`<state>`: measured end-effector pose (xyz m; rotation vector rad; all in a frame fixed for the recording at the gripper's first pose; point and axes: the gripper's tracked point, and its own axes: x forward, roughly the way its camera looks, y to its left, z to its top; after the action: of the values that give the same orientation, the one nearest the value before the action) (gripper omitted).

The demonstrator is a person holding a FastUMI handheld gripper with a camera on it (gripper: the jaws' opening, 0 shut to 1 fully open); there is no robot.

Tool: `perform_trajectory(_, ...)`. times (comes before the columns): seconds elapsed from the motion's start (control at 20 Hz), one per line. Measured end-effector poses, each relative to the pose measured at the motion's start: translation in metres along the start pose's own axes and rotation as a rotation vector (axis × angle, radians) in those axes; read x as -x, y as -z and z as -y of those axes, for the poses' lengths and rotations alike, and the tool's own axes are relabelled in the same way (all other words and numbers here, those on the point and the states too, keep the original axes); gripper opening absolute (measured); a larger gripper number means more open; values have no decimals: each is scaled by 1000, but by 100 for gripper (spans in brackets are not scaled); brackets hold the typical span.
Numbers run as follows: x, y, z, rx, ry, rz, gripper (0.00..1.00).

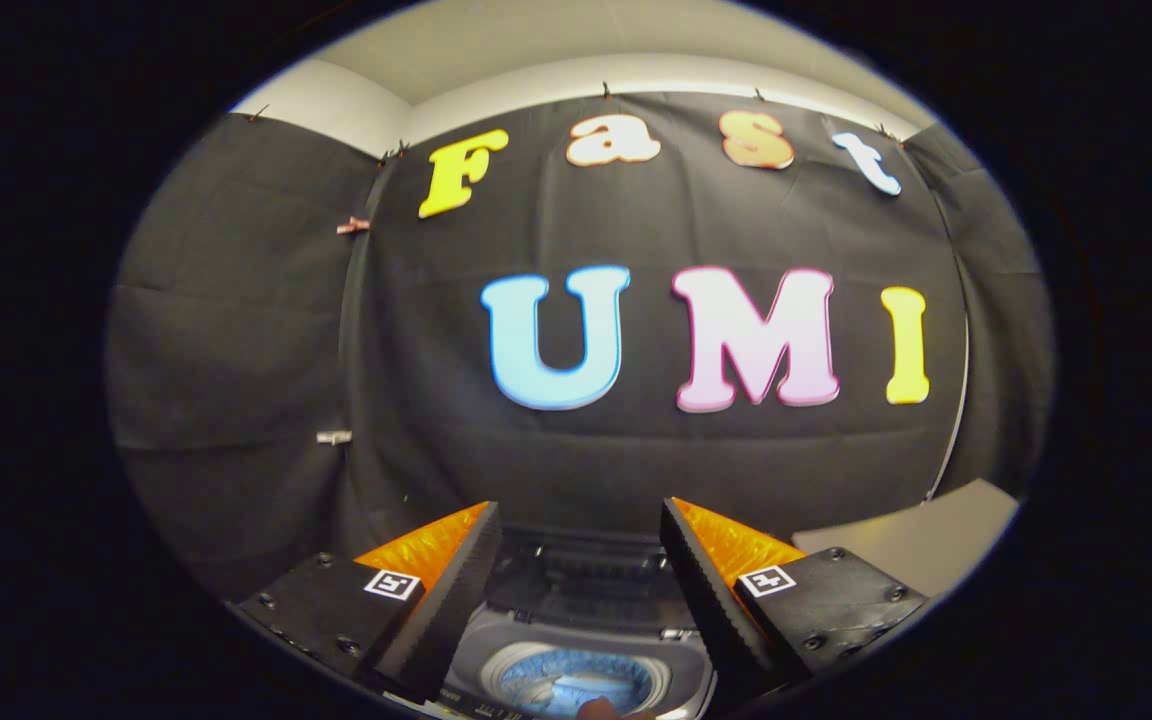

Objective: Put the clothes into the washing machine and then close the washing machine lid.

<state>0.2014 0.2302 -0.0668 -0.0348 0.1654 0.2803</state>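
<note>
The washer (576,640) sits below the claw (581,590), seen between the two fingers. Its lid (586,575) stands raised at the back, and the drum (576,682) is open, with something bluish inside that may be clothes or just the drum wall; I cannot tell which. A small rounded thing at the washer's near rim (601,710) may be a fingertip or a bit of cloth; it is too small to say.

Judging from this, the loading step looks either finished or not begun, since the claw carries nothing, and the lid is not yet shut. If clothes are already in the drum, the next move calls for reaching over the washer to the lid's top edge and tipping it forward and down. If not, the claw must first go for the clothes, which lie somewhere away from the washer.

A grey surface (916,545) lies to the right of the washer, beyond the right finger.

The claw hangs above the washer's front, aimed almost level at the wall behind it, not down into the drum. Its fingers stand wide apart and grip nothing.
</note>
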Motion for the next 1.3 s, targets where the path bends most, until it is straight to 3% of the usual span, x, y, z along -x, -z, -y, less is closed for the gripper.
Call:
perform_trajectory(0.2, -28, -41, 10, 51, 30, 20, 99)
perform_trajectory(0.45, -79, -37, 10, 59, 43, -44, 99)
perform_trajectory(0.65, -126, -12, 17, 61, 73, -117, 100)
perform_trajectory(0.95, -187, 71, 24, 64, 107, -285, 100)
perform_trajectory(1.3, -218, 154, 32, 63, 140, -405, 100)
